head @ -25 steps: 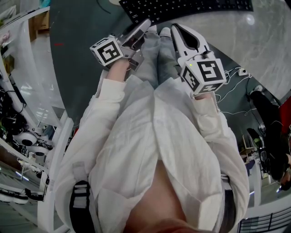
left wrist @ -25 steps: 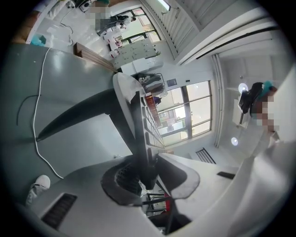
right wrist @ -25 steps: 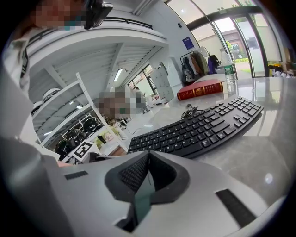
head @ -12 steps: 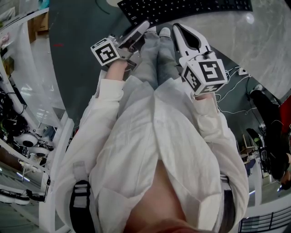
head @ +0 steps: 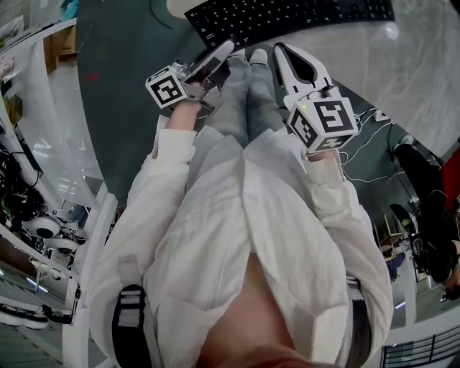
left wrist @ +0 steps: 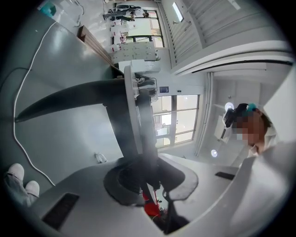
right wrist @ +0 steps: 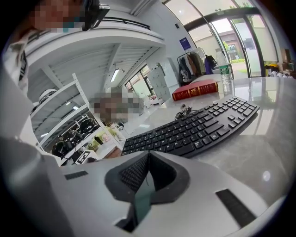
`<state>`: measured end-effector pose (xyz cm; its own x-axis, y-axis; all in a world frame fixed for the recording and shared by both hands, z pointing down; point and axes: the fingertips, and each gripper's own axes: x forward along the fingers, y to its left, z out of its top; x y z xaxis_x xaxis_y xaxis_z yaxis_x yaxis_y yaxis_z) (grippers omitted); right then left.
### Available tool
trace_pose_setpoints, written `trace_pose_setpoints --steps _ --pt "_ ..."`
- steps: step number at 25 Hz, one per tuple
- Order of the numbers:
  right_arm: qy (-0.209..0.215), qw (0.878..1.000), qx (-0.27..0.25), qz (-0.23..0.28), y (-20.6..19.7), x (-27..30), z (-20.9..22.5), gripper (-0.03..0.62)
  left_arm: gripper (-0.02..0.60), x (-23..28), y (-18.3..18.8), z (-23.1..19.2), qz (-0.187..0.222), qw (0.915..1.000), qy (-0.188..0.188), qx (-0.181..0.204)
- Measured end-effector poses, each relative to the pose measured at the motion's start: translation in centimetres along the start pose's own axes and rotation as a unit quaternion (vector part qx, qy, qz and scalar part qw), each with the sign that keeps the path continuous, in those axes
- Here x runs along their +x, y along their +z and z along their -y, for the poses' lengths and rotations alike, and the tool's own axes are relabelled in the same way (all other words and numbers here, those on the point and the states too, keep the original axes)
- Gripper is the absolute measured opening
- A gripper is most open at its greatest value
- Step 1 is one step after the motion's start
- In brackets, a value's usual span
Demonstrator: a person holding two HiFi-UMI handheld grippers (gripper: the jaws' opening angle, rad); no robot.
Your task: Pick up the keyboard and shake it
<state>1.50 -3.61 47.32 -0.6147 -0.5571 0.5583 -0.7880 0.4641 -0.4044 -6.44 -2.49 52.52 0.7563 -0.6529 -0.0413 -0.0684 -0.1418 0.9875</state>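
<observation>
- Lying flat on the marble table (head: 374, 65), the black keyboard (head: 287, 18) is gripped by neither tool
- Left gripper (head: 224, 52) is level, near the table's edge by the keyboard's left end; its jaws have just been closing, a narrow gap shows, nothing between them
- Right gripper (head: 279, 50) tilts down toward the keyboard, short of it; jaws together, empty
- Red book (right wrist: 196, 89) lies on the table beyond the keyboard

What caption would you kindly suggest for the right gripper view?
Shut right gripper poised before the black curved keyboard on a pale marble table, red book behind.
</observation>
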Motion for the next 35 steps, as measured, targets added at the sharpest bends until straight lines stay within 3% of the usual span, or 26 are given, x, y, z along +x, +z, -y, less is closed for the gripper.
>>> trace_pose_setpoints --steps 12,21,35 --pt "-0.024 1.000 0.002 -0.008 -0.6 -0.1 1.6 0.029 0.078 0.2 0.2 0.2 -0.005 0.9984 -0.056 -0.002" --pt "-0.025 1.000 0.008 -0.006 -1.0 0.0 1.8 0.029 0.084 0.0 0.0 0.1 0.002 0.9948 -0.097 -0.032" --pt "-0.043 0.999 0.015 -0.017 -1.8 0.4 3.4 0.029 0.094 0.3 0.3 0.3 0.005 0.9904 -0.137 -0.013"
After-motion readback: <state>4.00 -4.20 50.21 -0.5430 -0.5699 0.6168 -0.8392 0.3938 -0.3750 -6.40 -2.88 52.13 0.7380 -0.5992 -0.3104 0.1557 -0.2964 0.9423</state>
